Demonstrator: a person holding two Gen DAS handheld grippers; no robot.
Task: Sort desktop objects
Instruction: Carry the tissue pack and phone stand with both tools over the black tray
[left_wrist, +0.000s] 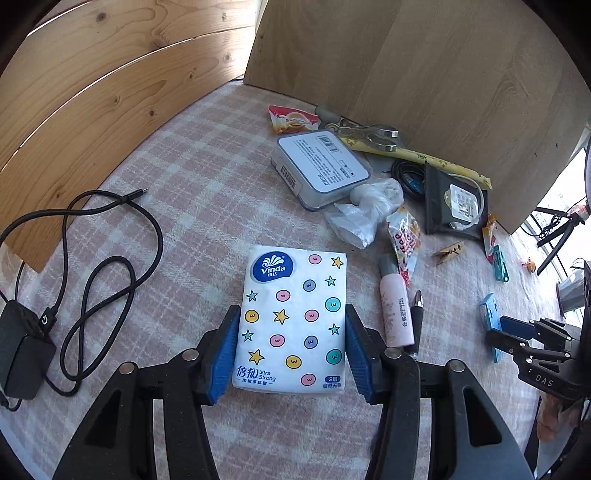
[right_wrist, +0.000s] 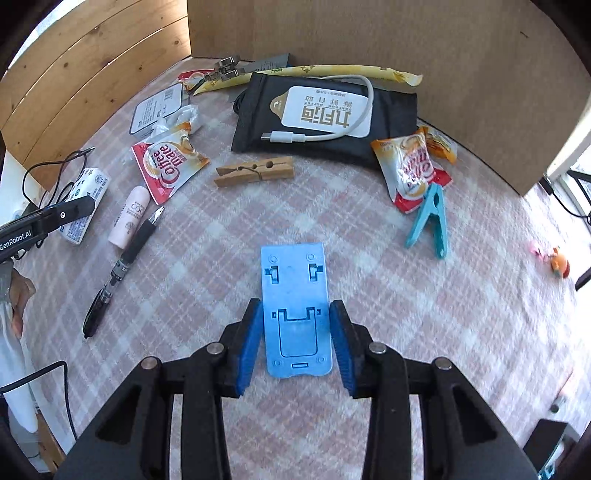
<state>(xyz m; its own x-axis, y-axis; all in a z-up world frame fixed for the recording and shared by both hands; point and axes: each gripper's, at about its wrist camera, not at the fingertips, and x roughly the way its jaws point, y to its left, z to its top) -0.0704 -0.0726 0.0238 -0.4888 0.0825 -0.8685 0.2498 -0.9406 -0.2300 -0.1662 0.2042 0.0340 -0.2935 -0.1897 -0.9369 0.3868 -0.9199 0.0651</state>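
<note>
A white Vinda tissue pack (left_wrist: 291, 295) printed with stars and dots sits between the blue pads of my left gripper (left_wrist: 291, 314), which is shut on its long sides. In the right wrist view, my right gripper (right_wrist: 295, 306) is shut on a flat light-blue plastic phone stand (right_wrist: 293, 280), its pads pressing both edges. Both things are over the pink checked cloth (right_wrist: 424, 314). At the right edge of the left wrist view, the right gripper (left_wrist: 506, 332) shows with the blue stand (left_wrist: 489, 321). The tissue pack (right_wrist: 85, 206) also shows at the left edge of the right wrist view.
A black charger with cable (left_wrist: 74, 295) lies left. Ahead are a grey box (left_wrist: 321, 166), a pink tube (left_wrist: 395, 310), a black pen (right_wrist: 122, 266), a wooden clothespin (right_wrist: 255, 170), a teal clip (right_wrist: 430, 221), a black pouch (right_wrist: 325, 118) and creamer sachets (right_wrist: 166, 162). Wooden boards (left_wrist: 443, 74) wall the back.
</note>
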